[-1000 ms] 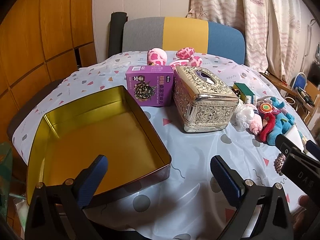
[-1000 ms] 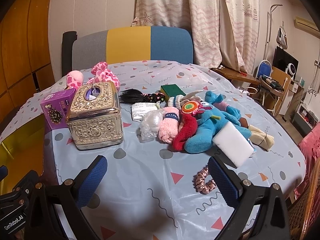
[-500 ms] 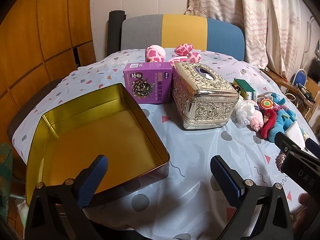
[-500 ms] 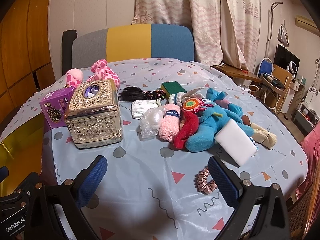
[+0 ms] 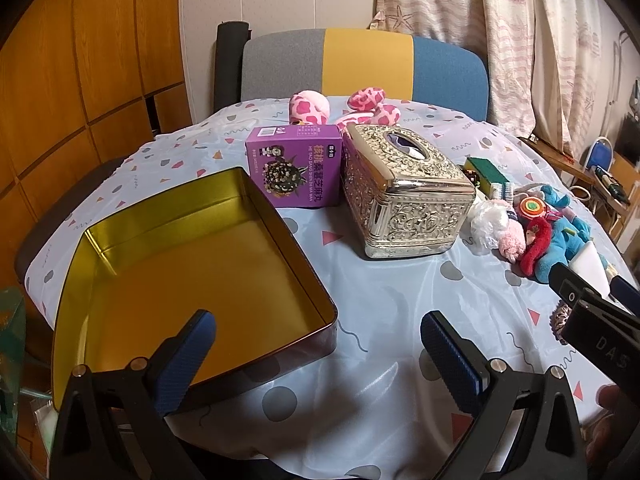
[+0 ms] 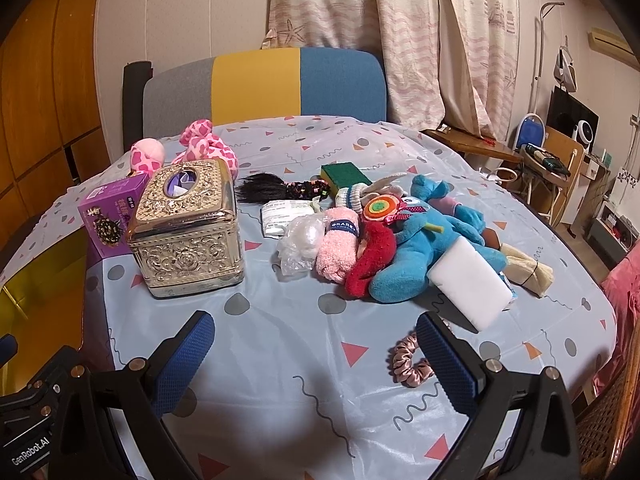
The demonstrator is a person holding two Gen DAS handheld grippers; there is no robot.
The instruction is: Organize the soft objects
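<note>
An open gold-lined tin (image 5: 192, 264) lies on the table at the left, and its near right corner sits just beyond my open left gripper (image 5: 316, 340). A pile of soft things lies at the right: a blue plush toy (image 6: 424, 248), a red plush (image 6: 370, 266), a pink rolled sock (image 6: 338, 248), a white sponge (image 6: 468, 284) and a crumpled plastic bag (image 6: 300, 240). A pink satin scrunchie (image 6: 408, 362) rests beside the right finger of my open right gripper (image 6: 316, 344). A pink spotted plush (image 6: 204, 144) lies behind the tissue box. Both grippers hold nothing.
An ornate silver tissue box (image 5: 400, 196) and a purple carton (image 5: 296, 170) stand mid-table. A green scouring sponge (image 6: 344, 174), a black hair piece (image 6: 264, 190) and a paper packet (image 6: 284, 218) lie further back. A grey, yellow and blue chair (image 6: 264, 84) stands behind the table.
Both wrist views have risen and drawn back slightly, so the table contents sit lower and a little further off. Nothing on the table has moved; both grippers stay open.
</note>
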